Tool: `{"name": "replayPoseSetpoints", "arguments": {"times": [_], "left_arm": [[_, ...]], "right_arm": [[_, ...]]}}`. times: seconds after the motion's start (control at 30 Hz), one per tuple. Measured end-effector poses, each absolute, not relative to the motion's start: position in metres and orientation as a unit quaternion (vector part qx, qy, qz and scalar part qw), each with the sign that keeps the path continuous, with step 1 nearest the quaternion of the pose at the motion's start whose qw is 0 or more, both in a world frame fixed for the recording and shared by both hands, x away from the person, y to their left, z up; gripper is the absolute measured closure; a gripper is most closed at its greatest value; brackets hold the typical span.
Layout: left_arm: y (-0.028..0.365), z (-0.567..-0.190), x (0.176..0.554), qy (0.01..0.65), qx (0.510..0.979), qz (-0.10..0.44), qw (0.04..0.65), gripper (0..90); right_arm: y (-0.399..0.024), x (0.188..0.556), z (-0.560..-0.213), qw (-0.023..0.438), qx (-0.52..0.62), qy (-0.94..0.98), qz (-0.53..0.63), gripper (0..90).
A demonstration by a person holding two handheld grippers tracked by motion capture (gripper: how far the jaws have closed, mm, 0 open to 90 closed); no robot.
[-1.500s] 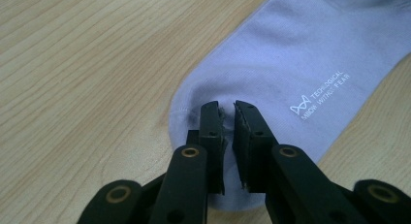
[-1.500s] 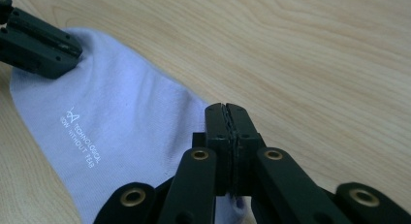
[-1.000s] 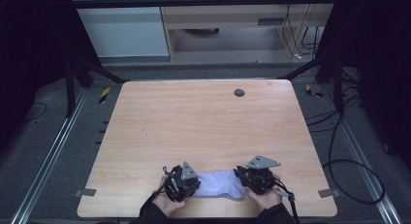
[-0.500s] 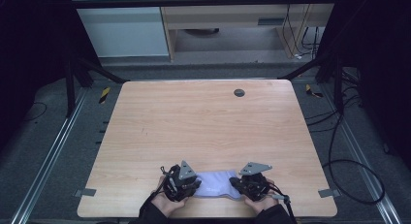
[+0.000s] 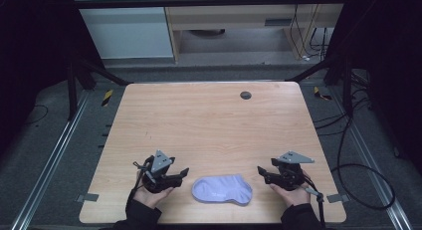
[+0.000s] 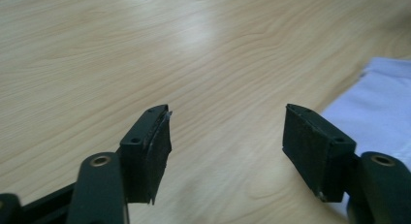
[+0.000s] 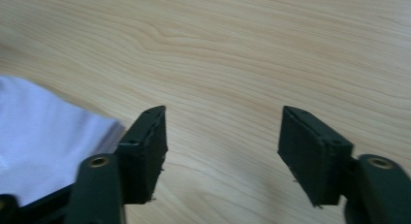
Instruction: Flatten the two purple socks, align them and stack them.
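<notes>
A pale lilac sock (image 5: pixel 222 189) lies flat near the table's front edge, between my two grippers. My left gripper (image 5: pixel 183 173) is a short way to its left, apart from it, and its jaws have just been opening with nothing between them. In the left gripper view (image 6: pixel 227 132) the sock (image 6: pixel 378 95) lies beyond the right jaw. My right gripper (image 5: pixel 261 172) stands to the sock's right, also clear of it, its jaws just opened wide and empty. In the right gripper view (image 7: pixel 223 132) the sock (image 7: pixel 43 136) lies behind the left jaw.
The wooden table (image 5: pixel 209 125) stretches away beyond the sock. A small dark round disc (image 5: pixel 245 95) sits near its far edge. Cables (image 5: pixel 348 155) trail on the floor to the right of the table.
Both grippers have let go of the sock and drawn apart, the left one to the left and the right one to the right. The sock now lies free on the table.
</notes>
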State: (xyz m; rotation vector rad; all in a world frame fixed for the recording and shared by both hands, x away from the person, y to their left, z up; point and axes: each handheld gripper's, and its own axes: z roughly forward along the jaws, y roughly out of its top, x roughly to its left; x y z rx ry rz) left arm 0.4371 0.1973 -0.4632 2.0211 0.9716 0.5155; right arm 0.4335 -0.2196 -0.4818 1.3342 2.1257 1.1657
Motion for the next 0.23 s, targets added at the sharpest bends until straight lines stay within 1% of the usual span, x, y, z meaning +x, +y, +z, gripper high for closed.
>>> {"name": "replayPoseSetpoints", "arguments": {"times": [0.13, 0.23], "left_arm": [[0.219, -0.466, 0.446, 0.406, 0.793, 0.209, 0.403, 31.7], [0.230, -0.468, 0.450, 0.414, 0.791, 0.209, 0.399, 31.7]], "right_arm": [[-0.237, 0.437, -0.483, 0.195, 0.488, 0.745, 0.411, 25.7], [-0.248, 0.438, -0.484, 0.202, 0.494, 0.741, 0.408, 23.0]]}}
